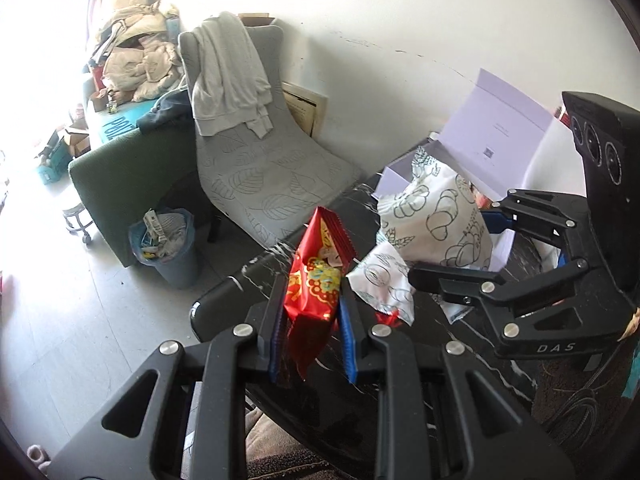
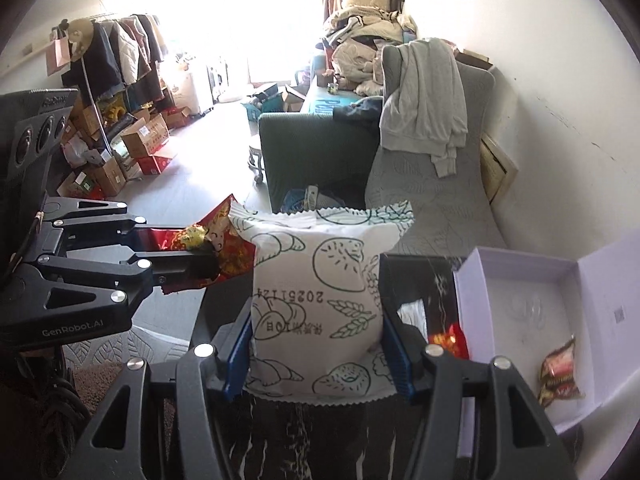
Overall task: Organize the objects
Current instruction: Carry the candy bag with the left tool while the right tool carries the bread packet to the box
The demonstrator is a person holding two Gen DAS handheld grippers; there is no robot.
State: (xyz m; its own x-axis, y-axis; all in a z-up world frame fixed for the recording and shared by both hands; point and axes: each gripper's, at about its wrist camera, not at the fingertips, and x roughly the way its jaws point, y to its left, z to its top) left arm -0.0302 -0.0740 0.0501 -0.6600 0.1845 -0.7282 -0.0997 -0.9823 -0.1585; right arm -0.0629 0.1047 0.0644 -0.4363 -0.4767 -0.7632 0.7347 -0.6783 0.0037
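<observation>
My left gripper (image 1: 312,292) is shut on a red snack packet (image 1: 318,276) and holds it above the dark marble table (image 1: 224,300). My right gripper (image 2: 316,320) is shut on a white bread-print packet (image 2: 316,300), held upright over the table. In the left wrist view the right gripper (image 1: 452,240) holds that white packet (image 1: 436,216) beside the open white box (image 1: 500,132). In the right wrist view the left gripper (image 2: 192,248) with the red packet (image 2: 224,240) is to the left, and the box (image 2: 532,292) lies to the right with one small red snack (image 2: 558,372) inside.
A second white bread-print packet (image 1: 384,284) and a small red wrapper (image 2: 448,340) lie on the table. A grey lounge chair (image 1: 264,160), a green sofa (image 1: 120,184) and a blue waste bin (image 1: 168,244) stand beyond the table's edge.
</observation>
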